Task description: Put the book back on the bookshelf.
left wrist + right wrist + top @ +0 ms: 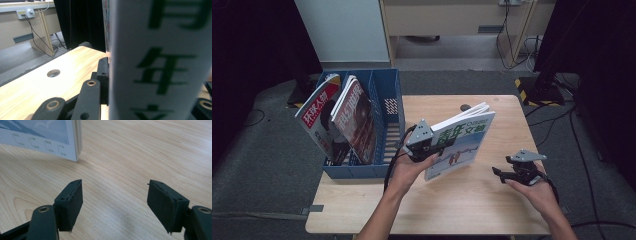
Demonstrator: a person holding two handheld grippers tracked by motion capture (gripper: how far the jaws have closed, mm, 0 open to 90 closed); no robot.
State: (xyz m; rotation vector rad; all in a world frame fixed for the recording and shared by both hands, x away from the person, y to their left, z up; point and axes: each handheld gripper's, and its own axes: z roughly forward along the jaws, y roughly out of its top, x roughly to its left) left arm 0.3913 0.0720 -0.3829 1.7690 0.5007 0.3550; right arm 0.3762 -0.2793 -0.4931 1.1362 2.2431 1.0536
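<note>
Close against my left claw [110, 82], the white magazine [160, 62] with green lettering blocks most of that claw's view, so its far jaw stays hidden; the near jaw presses flat on the cover, gripping it upright above the counter [472, 200]. My right claw [115, 202] hangs wide and empty over bare wood, near the magazine's lower corner. Two more magazines [337, 120] lean in the blue rack [389, 100] at the counter's left edge.
</note>
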